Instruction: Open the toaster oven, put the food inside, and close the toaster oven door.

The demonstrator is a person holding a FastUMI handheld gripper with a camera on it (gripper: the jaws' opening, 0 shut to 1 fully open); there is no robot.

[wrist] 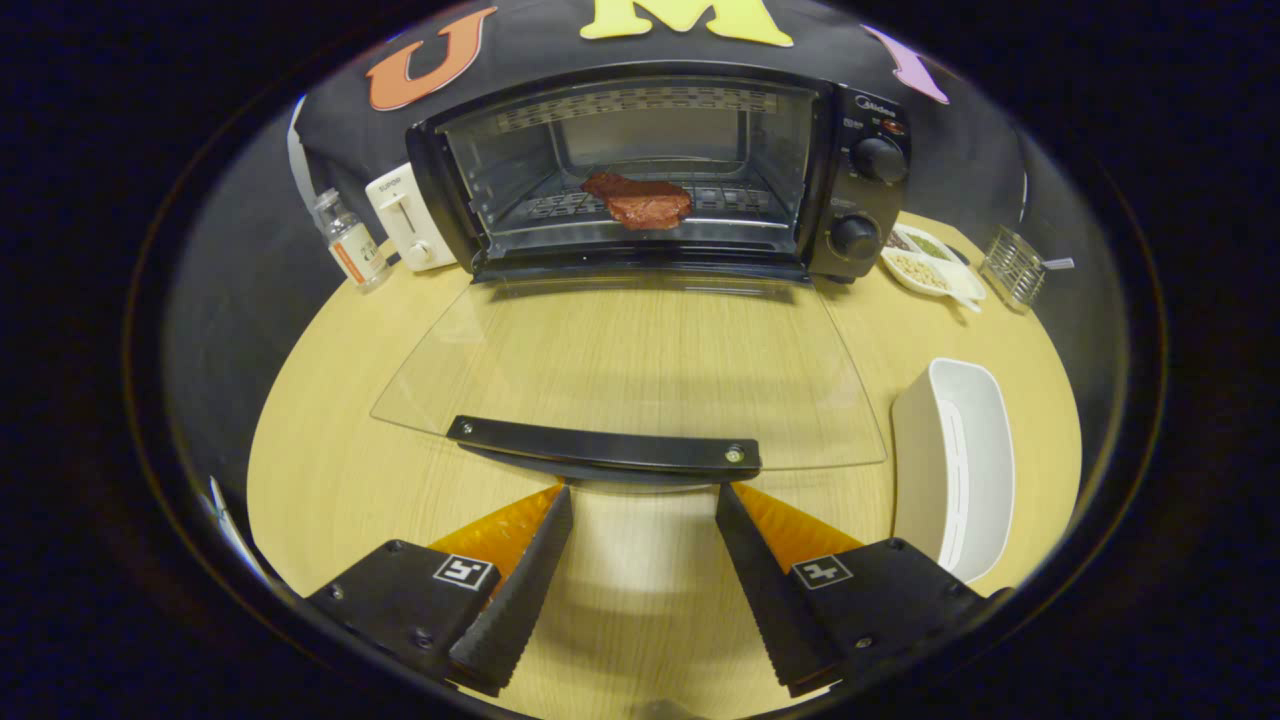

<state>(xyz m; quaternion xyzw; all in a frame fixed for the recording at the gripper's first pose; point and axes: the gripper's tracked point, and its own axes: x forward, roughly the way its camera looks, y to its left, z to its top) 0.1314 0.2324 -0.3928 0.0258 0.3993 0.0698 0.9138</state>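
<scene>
The toaster oven (650,170) stands open, its glass door (630,360) folded flat over the bench (330,470). The food (640,203), a reddish slab, lies on the rack inside the toaster oven. The gripper (643,495) has its jaws apart and empty, tips just short of the door's black handle (605,450). Closing remains: I judge it best to slip under the handle's middle and lift in an arc toward the toaster oven, evenly.
</scene>
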